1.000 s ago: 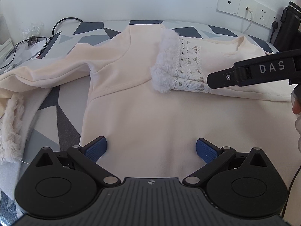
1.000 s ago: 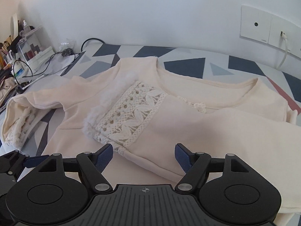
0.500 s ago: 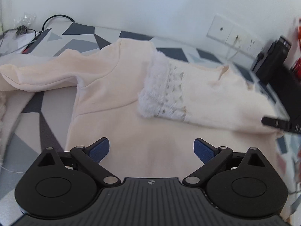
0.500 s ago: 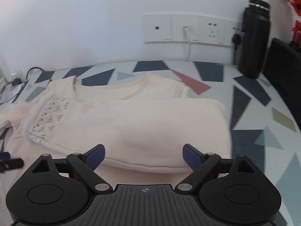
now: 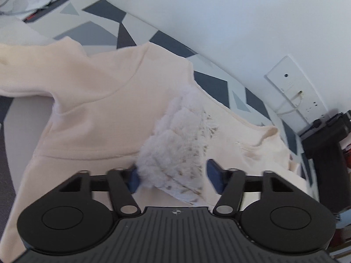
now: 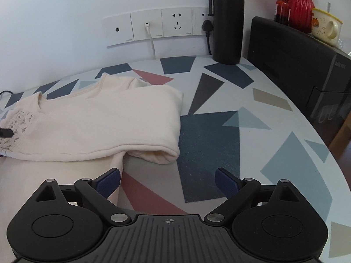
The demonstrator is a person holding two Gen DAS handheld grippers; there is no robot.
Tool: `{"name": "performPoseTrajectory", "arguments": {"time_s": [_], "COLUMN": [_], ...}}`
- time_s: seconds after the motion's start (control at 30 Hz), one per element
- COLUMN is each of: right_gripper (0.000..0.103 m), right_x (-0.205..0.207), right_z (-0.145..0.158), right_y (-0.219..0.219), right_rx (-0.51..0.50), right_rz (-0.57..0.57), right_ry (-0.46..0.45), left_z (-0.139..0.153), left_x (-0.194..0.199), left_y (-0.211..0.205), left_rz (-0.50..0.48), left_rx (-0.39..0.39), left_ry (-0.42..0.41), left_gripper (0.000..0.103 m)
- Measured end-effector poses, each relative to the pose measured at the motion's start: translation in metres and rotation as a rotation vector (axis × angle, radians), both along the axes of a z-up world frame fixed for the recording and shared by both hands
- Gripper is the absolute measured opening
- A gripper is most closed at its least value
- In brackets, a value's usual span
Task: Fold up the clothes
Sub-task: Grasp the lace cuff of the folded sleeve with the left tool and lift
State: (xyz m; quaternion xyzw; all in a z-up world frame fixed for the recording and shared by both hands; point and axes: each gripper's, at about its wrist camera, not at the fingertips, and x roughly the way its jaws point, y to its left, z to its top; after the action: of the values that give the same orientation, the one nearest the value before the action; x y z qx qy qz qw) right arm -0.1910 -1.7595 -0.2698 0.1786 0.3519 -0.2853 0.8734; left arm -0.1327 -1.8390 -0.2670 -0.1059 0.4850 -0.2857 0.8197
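garment: cream long-sleeved knit top [image 5: 94,114], flat on the grey tabletop with coloured triangles [image 6: 210,144]; one sleeve folded across the chest, likely the first fold done
cuff: fluffy white lace-trimmed cuff [image 5: 175,153] of that folded sleeve, lying mid-chest, between the left jaws
left gripper [image 5: 173,177]: jaws closing around the cuff; blue pad [image 5: 133,178] touches the fluff, other pad still just off it; guess it is taking the cuff to reposition the sleeve
folded edge: rounded sleeve fold [image 6: 158,153] at the garment's right side, near the right gripper
right gripper [image 6: 167,180]: fingers wide apart, nothing between them, only bare tabletop below; left pad [image 6: 108,180] over the top's edge
background: black flask [image 6: 227,22], white wall sockets [image 6: 158,26], well apart
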Motion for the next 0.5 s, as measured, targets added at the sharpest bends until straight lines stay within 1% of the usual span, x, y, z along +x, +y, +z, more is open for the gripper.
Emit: {"name": "performPoseTrajectory", "arguments": {"time_s": [0.03, 0.07, 0.1, 0.17, 0.2, 0.3, 0.33, 0.37, 0.4, 0.43, 0.5], "right_gripper": [0.092, 0.092, 0.092, 0.092, 0.092, 0.092, 0.092, 0.092, 0.092, 0.092, 0.092], "right_x": [0.000, 0.002, 0.004, 0.008, 0.010, 0.018, 0.021, 0.023, 0.027, 0.030, 0.037], "right_z": [0.000, 0.000, 0.000, 0.001, 0.002, 0.006, 0.007, 0.008, 0.008, 0.009, 0.007], "right_y": [-0.001, -0.001, -0.002, -0.002, -0.003, -0.004, -0.004, -0.004, -0.004, -0.003, -0.001], "right_rx": [0.003, 0.003, 0.003, 0.000, -0.002, -0.003, -0.003, -0.004, -0.005, -0.005, -0.007], "right_rz": [-0.001, 0.002, 0.004, 0.014, 0.019, 0.032, 0.037, 0.045, 0.054, 0.063, 0.080], "right_ry": [-0.002, -0.003, -0.003, -0.005, -0.007, -0.019, -0.023, -0.027, -0.028, -0.030, -0.021], "left_z": [0.002, 0.007, 0.016, 0.042, 0.056, 0.097, 0.105, 0.110, 0.109, 0.106, 0.091], "left_x": [0.002, 0.002, 0.000, -0.004, -0.004, -0.001, 0.002, 0.007, 0.013, 0.021, 0.032], "left_y": [-0.001, -0.002, -0.004, -0.004, -0.002, 0.012, 0.019, 0.024, 0.028, 0.032, 0.036], "left_rz": [-0.013, -0.032, -0.054, -0.092, -0.091, -0.031, 0.005, 0.040, 0.062, 0.074, 0.072], "left_rx": [-0.023, -0.042, -0.057, -0.083, -0.096, -0.127, -0.116, -0.088, -0.051, -0.014, 0.053], "left_ry": [0.000, -0.024, -0.066, -0.176, -0.239, -0.424, -0.470, -0.515, -0.538, -0.541, -0.511], "left_gripper": [0.019, 0.017, 0.017, 0.016, 0.016, 0.016, 0.016, 0.016, 0.016, 0.016, 0.016]}}
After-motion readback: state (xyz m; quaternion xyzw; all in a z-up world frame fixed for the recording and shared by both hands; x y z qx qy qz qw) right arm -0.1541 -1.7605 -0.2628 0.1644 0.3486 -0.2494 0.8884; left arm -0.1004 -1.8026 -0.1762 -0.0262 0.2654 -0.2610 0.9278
